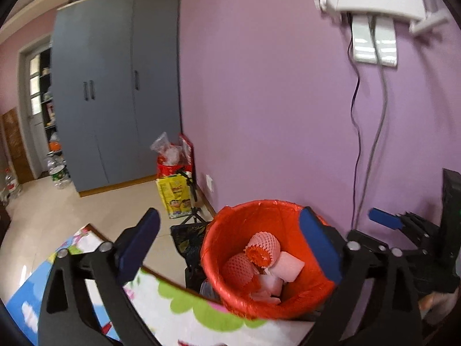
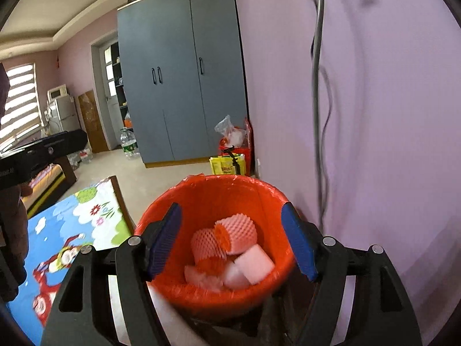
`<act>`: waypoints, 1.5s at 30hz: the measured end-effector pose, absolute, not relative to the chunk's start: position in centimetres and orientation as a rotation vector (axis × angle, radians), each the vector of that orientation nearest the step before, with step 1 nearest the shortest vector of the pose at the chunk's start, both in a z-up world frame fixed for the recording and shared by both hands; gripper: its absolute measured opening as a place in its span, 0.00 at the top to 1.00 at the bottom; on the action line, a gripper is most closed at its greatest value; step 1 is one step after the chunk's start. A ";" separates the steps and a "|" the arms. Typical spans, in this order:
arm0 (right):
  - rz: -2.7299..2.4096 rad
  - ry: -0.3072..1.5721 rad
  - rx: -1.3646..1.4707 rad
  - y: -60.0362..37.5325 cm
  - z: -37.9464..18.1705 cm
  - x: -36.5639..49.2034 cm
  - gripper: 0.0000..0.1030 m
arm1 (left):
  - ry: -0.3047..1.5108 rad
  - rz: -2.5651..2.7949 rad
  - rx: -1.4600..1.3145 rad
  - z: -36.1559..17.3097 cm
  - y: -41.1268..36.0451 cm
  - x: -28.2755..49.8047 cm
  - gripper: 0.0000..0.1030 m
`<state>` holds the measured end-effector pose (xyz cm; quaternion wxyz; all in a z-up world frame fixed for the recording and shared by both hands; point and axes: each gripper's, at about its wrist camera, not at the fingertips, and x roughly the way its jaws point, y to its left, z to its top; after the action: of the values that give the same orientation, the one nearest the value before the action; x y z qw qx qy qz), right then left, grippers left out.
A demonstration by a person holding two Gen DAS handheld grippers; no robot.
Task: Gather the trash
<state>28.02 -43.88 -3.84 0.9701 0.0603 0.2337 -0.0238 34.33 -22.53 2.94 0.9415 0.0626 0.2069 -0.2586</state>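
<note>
An orange bin [image 1: 259,219] lined with an orange bag stands against the purple wall, just past the table edge. Inside it lie pink-and-orange foam fruit nets [image 1: 263,248] and a white foam roll [image 1: 289,265]. My left gripper [image 1: 230,245] hangs open and wide above the bin with nothing between its blue pads. My right gripper [image 2: 232,242] is also open over the bin [image 2: 216,199], and its pads are empty. Below them lie the foam nets [image 2: 239,233] and the white roll [image 2: 255,263]. The right gripper's blue fingertip [image 1: 383,219] shows at the right of the left wrist view.
A table with a colourful cartoon cloth [image 2: 72,230] lies left of the bin. A black bag [image 1: 187,242] sits beside the bin on the floor. Yellow and red bags [image 1: 173,190] stand by a blue wardrobe [image 1: 115,86]. Cables [image 1: 357,115] hang down the wall. A person's sleeve [image 2: 11,216] is at the left edge.
</note>
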 end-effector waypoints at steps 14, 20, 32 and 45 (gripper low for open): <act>-0.046 0.500 0.085 -39.2 1.5 16.3 0.18 | 0.384 -0.363 0.172 5.6 -19.1 21.4 0.05; -0.024 0.516 0.058 -38.3 1.9 13.8 0.18 | 0.431 -0.322 0.142 4.8 -17.8 18.1 0.05; -0.013 0.511 0.063 -37.9 1.9 10.5 0.18 | 0.436 -0.328 0.125 3.5 -18.2 13.2 0.05; 0.004 0.470 0.057 -38.4 2.6 8.9 0.18 | 0.428 -0.333 0.156 3.7 -19.9 12.0 0.05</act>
<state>8.88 -38.41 2.58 0.9721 0.0284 0.2327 0.0021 12.03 -19.91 3.68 0.9604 0.0767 0.2114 -0.1642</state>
